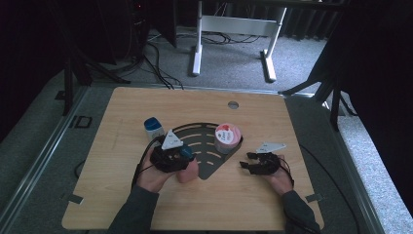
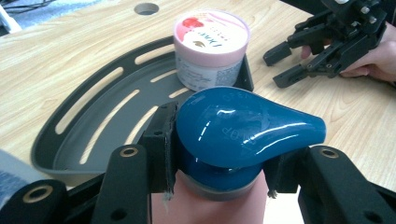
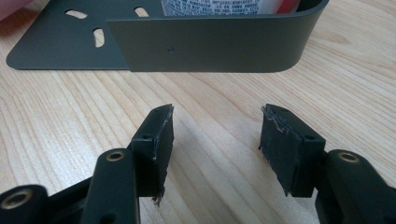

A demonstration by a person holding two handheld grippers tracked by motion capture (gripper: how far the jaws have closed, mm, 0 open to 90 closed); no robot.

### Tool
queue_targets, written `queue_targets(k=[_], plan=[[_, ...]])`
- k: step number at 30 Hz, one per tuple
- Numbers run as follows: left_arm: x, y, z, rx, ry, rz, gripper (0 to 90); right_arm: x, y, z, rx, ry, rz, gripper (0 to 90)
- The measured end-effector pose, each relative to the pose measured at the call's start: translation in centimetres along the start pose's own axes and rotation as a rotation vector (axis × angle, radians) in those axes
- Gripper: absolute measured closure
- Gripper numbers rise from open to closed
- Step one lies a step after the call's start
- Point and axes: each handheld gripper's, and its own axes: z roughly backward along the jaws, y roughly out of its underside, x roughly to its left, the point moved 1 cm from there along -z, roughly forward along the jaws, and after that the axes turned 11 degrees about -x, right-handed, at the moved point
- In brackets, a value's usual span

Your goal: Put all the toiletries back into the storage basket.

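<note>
A pink pump bottle [image 2: 210, 205] is gripped below its blue pump head [image 2: 243, 128] by the left claw [image 2: 219, 158], beside the grey tray [image 2: 70, 144]. The right claw [image 3: 215, 144] is seen open above bare table [image 3: 70, 116], short of the tray's wall.

A light wooden table [image 1: 146, 204] with rounded corners stands on grey carpet, a round cable hole [image 1: 233, 104] near its far edge. A dark fan-shaped tray [image 1: 207, 146] with slots lies flat around the middle. Just left of the tray, a small white and blue container [image 1: 154, 127] stands on the wood. Two strips of tape [image 1: 75, 198] sit at the near edge, one at each side. The rest of the top shows bare woodgrain.
</note>
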Motion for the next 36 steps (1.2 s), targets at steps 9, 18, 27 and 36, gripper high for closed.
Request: queue_targets(k=[9, 18, 27, 36], plan=[[-0.5, -0.4, -0.7, -0.008, 0.023, 0.0, 53.1, 0.0, 0.0, 0.0, 0.0, -0.001, -0.002, 44.0], [-0.4, -1.2, -1.8, -0.023, 0.029, 0.005, 53.1, 0.0, 0.0, 0.0, 0.0, -0.002, -0.005, 43.9], [-0.5, -1.7, -2.6, -0.02, 0.015, -0.006, 53.0, 0.0, 0.0, 0.0, -0.001, -0.002, -0.003, 43.9], [-0.4, -2.4, -3.4, -0.028, 0.006, -0.016, 53.1, 0.0, 0.0, 0.0, 0.0, -0.002, -0.003, 43.8]])
